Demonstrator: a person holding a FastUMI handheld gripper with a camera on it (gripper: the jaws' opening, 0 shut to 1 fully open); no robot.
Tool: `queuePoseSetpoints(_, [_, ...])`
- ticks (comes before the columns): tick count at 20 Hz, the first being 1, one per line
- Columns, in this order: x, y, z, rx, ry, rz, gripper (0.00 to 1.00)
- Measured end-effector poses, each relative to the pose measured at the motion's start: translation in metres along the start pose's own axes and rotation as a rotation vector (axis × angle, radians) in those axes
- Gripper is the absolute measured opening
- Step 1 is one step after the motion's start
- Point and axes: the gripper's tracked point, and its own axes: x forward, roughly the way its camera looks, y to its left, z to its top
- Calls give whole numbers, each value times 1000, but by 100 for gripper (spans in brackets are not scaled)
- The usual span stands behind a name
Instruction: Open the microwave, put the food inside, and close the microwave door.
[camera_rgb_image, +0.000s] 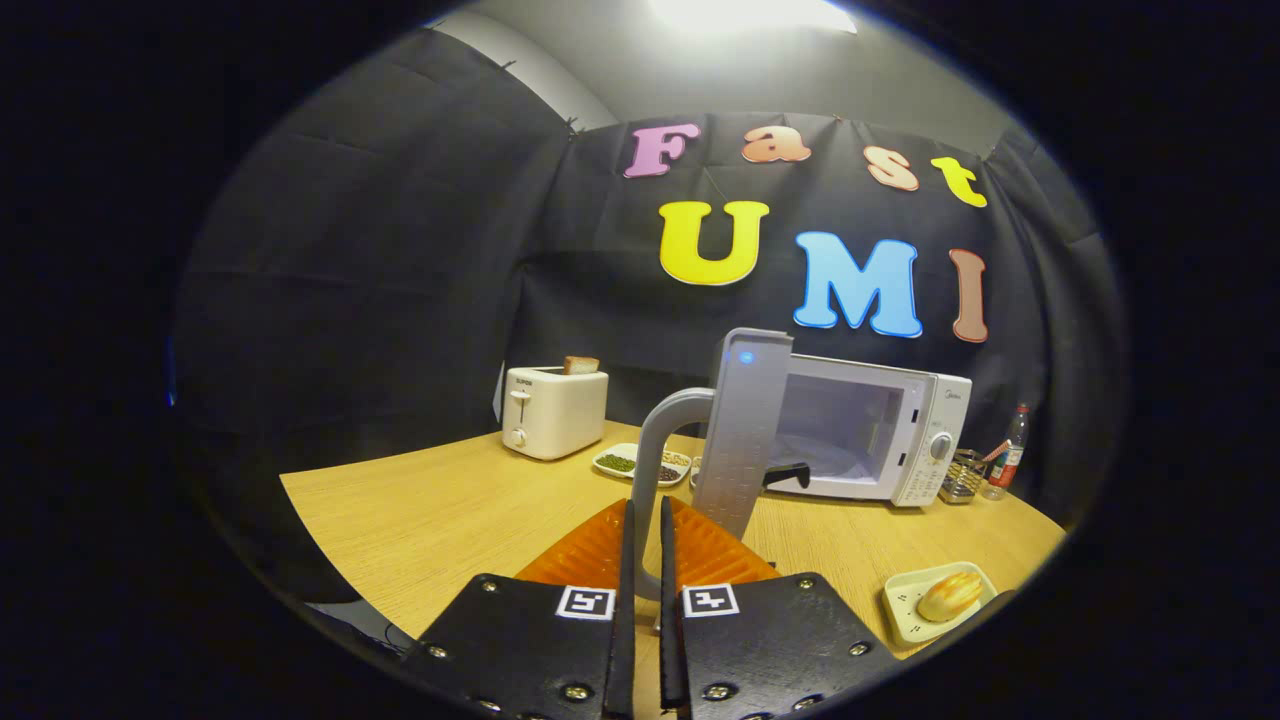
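We see our gripper (646, 520) pinching the open microwave door's handle (662, 440); the bread plate (938, 600) lies right of the fingers.

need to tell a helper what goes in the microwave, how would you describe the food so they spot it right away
Start at the white microwave on the wooden table, its door swung open with the gripper shut on the door handle. Come toward the table's near edge, right of the fingers, to a pale square plate. The food is the golden bread roll on it, unlike the divided dish by the toaster.

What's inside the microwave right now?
White microwave cavity looks bare: pale walls and floor. The open grey door, handle clamped by the tool, hides its left part.
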Motion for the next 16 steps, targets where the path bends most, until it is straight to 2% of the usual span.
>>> queuePoseSetpoints(2, [-13,-2,6,2,-31,63,11])
queuePoseSetpoints(4, [-19,-11,7,-8,-33,118,36])
queuePoseSetpoints(5, [-26,-25,3,-18,-27,111,48])
queuePoseSetpoints(7, [-35,-57,-2,-25,-30,72,52])
queuePoseSetpoints(9, [-39,-71,-5,29,-67,130,60])
queuePoseSetpoints(10, [-40,-89,-13,65,-44,107,62])
queuePoseSetpoints(11, [-45,-115,-32,66,19,62,72])
queuePoseSetpoints(12, [-51,-139,-46,33,82,18,79])
queuePoseSetpoints(14, [-61,-173,-47,-32,77,-57,82])
queuePoseSetpoints(16, [-66,-194,-52,-73,55,-77,81])
